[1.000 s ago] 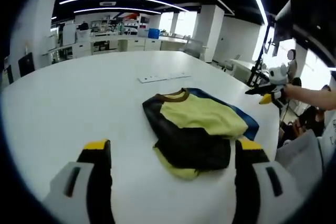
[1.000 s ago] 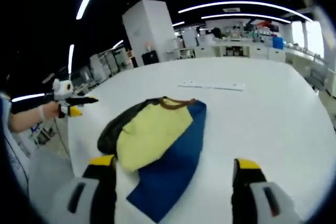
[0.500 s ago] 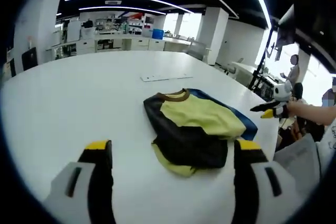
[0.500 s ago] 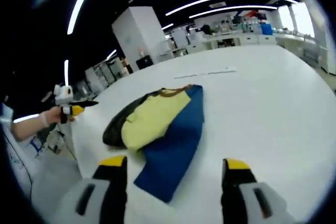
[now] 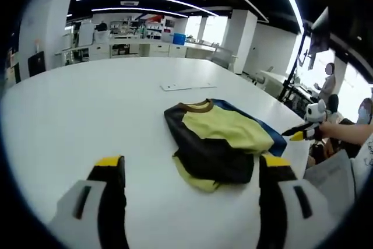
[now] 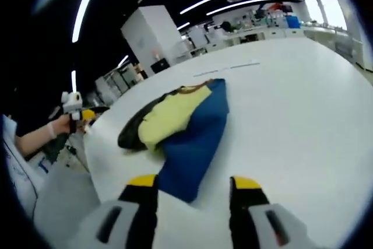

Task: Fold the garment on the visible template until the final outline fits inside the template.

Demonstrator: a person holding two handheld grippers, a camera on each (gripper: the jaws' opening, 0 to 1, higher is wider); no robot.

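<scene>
Garment (image 5: 218,144), a soft yellow-and-black shirt, lies bunched on the blue template (image 5: 274,138), ahead of both grippers.

From the left gripper (image 5: 189,170), jaws spread wide and empty, the shirt sits just ahead between the jaw tips on the white table (image 5: 87,109); the right gripper (image 6: 189,182), jaws apart but closer, points at the template's near corner. The cloth looks light and limp, so it will likely sag; pinching a folded edge or the brown collar (image 5: 195,107) seems best.
</scene>
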